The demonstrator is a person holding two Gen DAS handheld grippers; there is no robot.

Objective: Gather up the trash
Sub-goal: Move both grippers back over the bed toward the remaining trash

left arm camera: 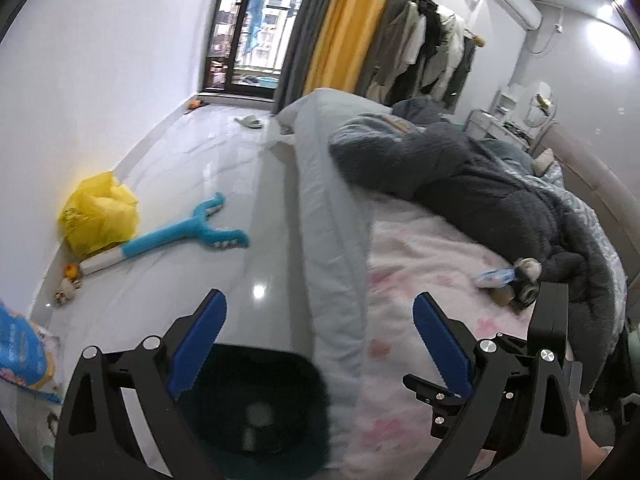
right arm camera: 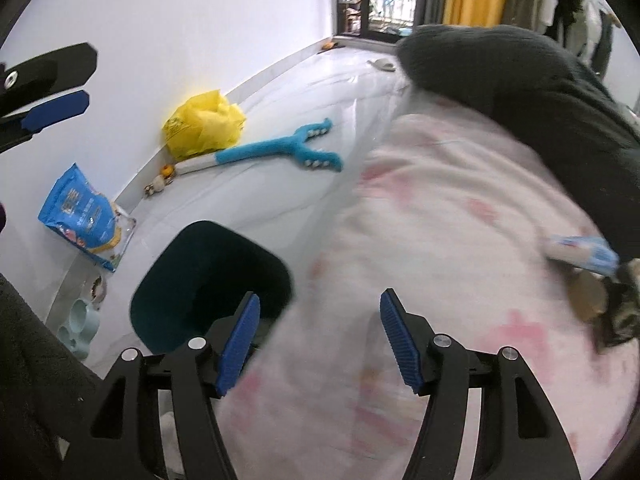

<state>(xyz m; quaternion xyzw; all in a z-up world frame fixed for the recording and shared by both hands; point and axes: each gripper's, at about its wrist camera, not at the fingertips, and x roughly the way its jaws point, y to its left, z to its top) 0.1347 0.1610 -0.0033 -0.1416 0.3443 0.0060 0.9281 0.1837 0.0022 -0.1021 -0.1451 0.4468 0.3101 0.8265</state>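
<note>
A dark trash bin (left arm camera: 256,404) stands on the floor beside the bed, below my left gripper (left arm camera: 320,308), which is open and empty. It also shows in the right wrist view (right arm camera: 208,284). My right gripper (right arm camera: 320,304) is open and empty above the pink bed sheet (right arm camera: 440,240). A blue-and-white wrapper (right arm camera: 580,252) lies on the sheet at the right, next to a small brown-and-black cluster (right arm camera: 600,304). The wrapper also shows in the left wrist view (left arm camera: 494,276). My left gripper's fingers (right arm camera: 56,110) show at the left edge of the right wrist view.
A yellow plastic bag (left arm camera: 100,212), a blue plush toy (left arm camera: 184,232) and a blue printed bag (right arm camera: 80,216) lie on the white floor by the wall. A dark grey blanket (left arm camera: 480,188) covers the bed's far side. A slipper (left arm camera: 248,121) lies near the balcony door.
</note>
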